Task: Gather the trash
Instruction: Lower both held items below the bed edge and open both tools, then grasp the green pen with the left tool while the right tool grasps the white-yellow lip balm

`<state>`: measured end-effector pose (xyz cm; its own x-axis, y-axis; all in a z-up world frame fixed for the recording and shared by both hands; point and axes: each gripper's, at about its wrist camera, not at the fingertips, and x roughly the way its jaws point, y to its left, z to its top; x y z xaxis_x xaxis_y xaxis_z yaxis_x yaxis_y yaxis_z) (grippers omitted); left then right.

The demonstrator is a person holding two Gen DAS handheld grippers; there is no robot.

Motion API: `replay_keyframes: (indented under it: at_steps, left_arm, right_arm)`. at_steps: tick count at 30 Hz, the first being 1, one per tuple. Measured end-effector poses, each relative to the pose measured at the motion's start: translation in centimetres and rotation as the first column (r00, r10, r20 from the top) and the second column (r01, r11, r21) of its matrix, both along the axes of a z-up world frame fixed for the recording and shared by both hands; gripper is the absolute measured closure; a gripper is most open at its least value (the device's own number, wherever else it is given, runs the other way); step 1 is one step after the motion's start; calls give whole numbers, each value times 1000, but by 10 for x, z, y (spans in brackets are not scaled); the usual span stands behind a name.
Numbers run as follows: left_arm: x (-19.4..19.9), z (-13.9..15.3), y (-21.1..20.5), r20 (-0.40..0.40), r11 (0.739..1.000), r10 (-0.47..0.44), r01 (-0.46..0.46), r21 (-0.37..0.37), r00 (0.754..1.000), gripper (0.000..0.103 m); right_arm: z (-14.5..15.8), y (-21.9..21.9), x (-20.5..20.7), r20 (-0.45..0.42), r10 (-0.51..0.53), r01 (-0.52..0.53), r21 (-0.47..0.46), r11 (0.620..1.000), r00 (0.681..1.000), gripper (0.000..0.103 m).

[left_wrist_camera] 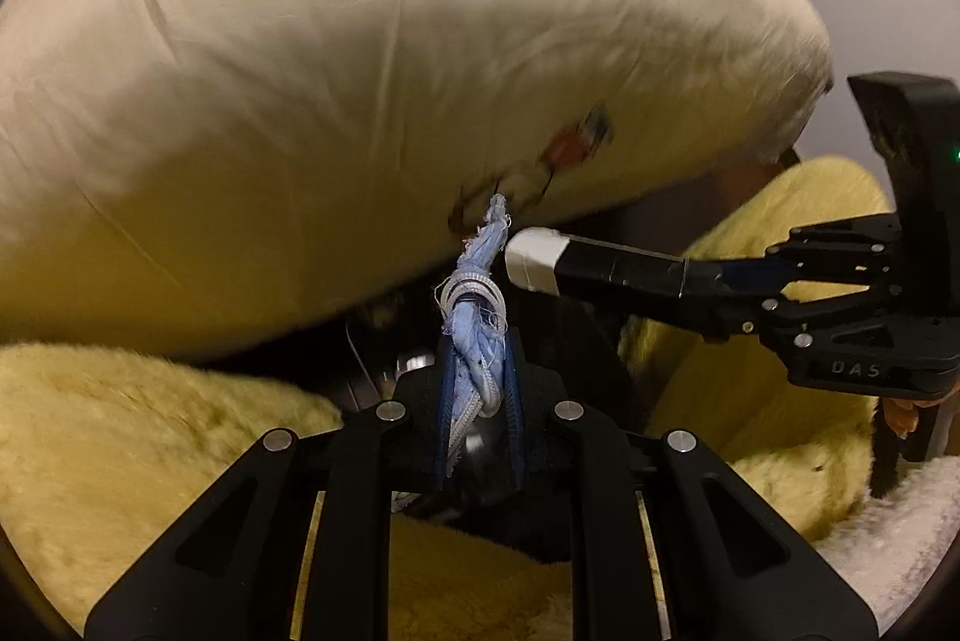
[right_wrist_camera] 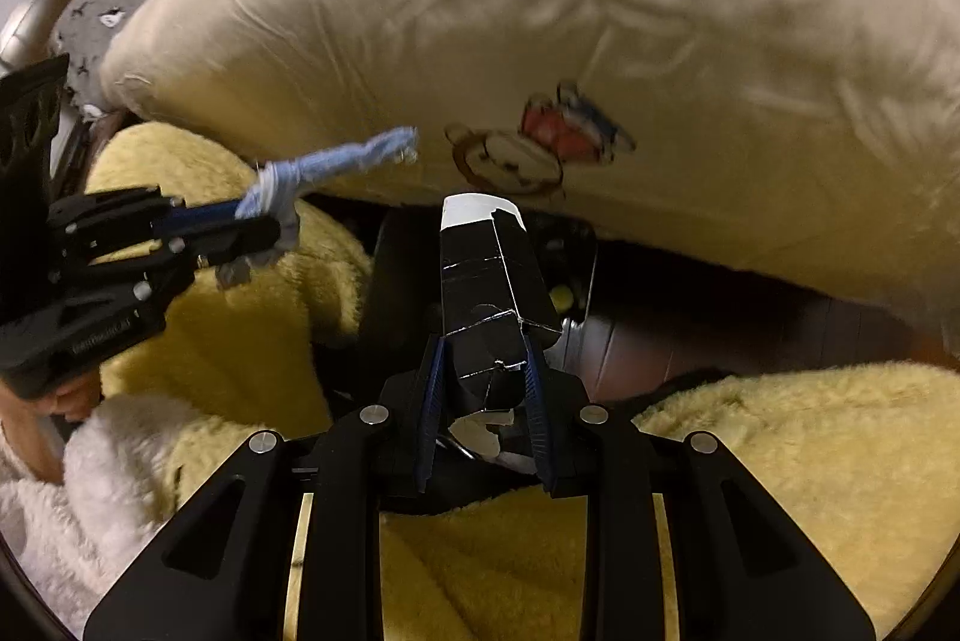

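I am holding a piece of trash in each hand, both pointing steeply down in front of a big cream pillow that is filling the upper half of both views.

My left gripper is clamping its jaws tight on a twisted blue face mask, rolled into a cord with its white ear loops wound around the middle. The mask is sticking out toward twelve o'clock from my jaws, and its frayed tip is just reaching the pillow's lower edge, beside a printed cartoon bear with a red and blue drum-like shape at its two o'clock.

My right gripper is gripping a black carton with a white end, its crushed, torn base pinched between the blue pads. The carton is standing out toward twelve o'clock, its white end close under the bear print. In the left wrist view this carton is coming in from three o'clock, its white tip just beside the mask, though I cannot tell whether the two are touching.

Below both grippers, fluffy yellow fabric is spreading from four to eight o'clock, and white fleece is lying at eight o'clock in the right wrist view. Between the yellow folds there is a dark gap; the blur is leaving its contents unclear to me.
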<state>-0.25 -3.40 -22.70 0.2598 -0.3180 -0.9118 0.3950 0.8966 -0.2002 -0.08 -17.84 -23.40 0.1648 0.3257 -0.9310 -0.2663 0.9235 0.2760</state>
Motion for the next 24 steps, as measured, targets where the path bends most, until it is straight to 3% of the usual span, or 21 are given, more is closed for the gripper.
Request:
replay_keyframes:
  at_steps: [7, 16, 18, 19, 20, 21, 24]
  left_arm:
    - [8, -40, -5, -125, 1000, -10, 13, 23, 992, 88]
    - [10, -40, -1, -138, 1000, -9, 11, 19, 990, 85]
    - [12, -39, -3, -137, 1000, -9, 11, 14, 991, 75]
    - [12, -37, -3, -133, 1000, -6, 8, 10, 991, 64]
    - [13, -36, -2, -124, 1000, -3, 4, 9, 992, 54]
    - [13, -32, -1, -115, 1000, -1, 2, 8, 993, 52]
    - [14, -21, 2, -86, 1000, 5, -4, 10, 996, 48]
  right_arm:
    - [-31, 1, 4, -80, -9, 8, -12, 1000, 997, 76]
    - [-26, 4, 25, -57, -17, 18, 13, 1000, 998, 74]
    - [-26, 5, 31, -53, -26, 27, 23, 999, 998, 69]
    - [-26, 6, 34, -51, -33, 34, 28, 999, 998, 54]
    - [-24, 6, 35, -42, -41, 43, 36, 998, 998, 47]
    - [-22, 6, 37, -29, -47, 48, 38, 998, 998, 42]
    - [-17, 6, 38, 1, -54, 54, 30, 998, 999, 42]
